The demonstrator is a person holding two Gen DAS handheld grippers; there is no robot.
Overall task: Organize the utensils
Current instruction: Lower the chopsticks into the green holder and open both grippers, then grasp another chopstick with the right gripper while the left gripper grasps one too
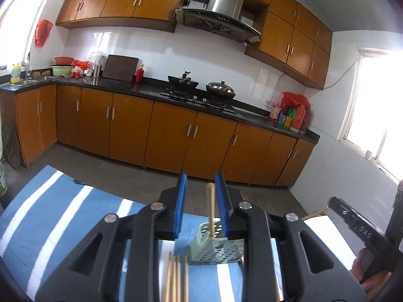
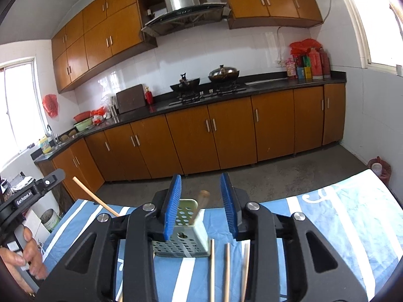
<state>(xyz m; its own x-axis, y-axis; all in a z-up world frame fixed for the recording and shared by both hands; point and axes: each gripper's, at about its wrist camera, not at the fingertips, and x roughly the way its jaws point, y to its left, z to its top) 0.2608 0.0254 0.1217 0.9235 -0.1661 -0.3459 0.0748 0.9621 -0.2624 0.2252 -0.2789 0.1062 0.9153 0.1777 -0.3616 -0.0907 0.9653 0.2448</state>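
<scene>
A pale green perforated utensil holder (image 1: 216, 249) stands on the blue striped cloth (image 1: 63, 214); it also shows in the right wrist view (image 2: 183, 236). One wooden chopstick (image 1: 211, 211) stands upright in it, between my left gripper's (image 1: 201, 201) blue pads, which are apart and do not clamp it. Several loose chopsticks (image 1: 176, 276) lie on the cloth below the left gripper. My right gripper (image 2: 200, 201) is open and empty above the holder, with a chopstick (image 2: 200, 206) standing in it. Loose chopsticks (image 2: 226, 271) lie in front of the holder.
The left gripper's body (image 2: 32, 193) and the hand holding it show at the left of the right wrist view, near a slanting chopstick (image 2: 95, 198). The right gripper's body (image 1: 357, 224) shows at the right of the left wrist view. Kitchen cabinets (image 1: 176, 136) and bare floor (image 2: 277, 176) lie beyond the table.
</scene>
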